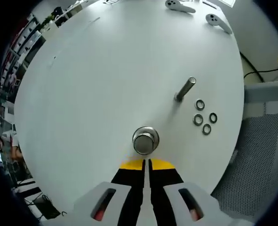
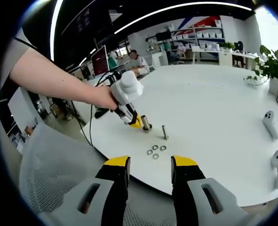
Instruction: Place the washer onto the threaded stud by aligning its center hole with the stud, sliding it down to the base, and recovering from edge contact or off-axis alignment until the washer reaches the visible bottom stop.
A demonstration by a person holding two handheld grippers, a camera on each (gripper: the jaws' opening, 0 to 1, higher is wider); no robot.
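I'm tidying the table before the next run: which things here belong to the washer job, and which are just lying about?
Job:
four washers, loose on the table
threaded stud, upright beside them
metal cylinder at the left gripper
right gripper, open

Lying about:
two white controllers
potted plant
mesh chair

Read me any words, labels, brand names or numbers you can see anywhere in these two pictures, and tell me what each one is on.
No text can be read.
Washers, threaded stud and metal cylinder: no markings visible.
White table: bare, no labels.
Left tongs and right tongs: yellow and black only, no lettering.
Two white controllers: no readable brand.
Wall graphic and monitor in the right gripper view: too small and blurred to read.
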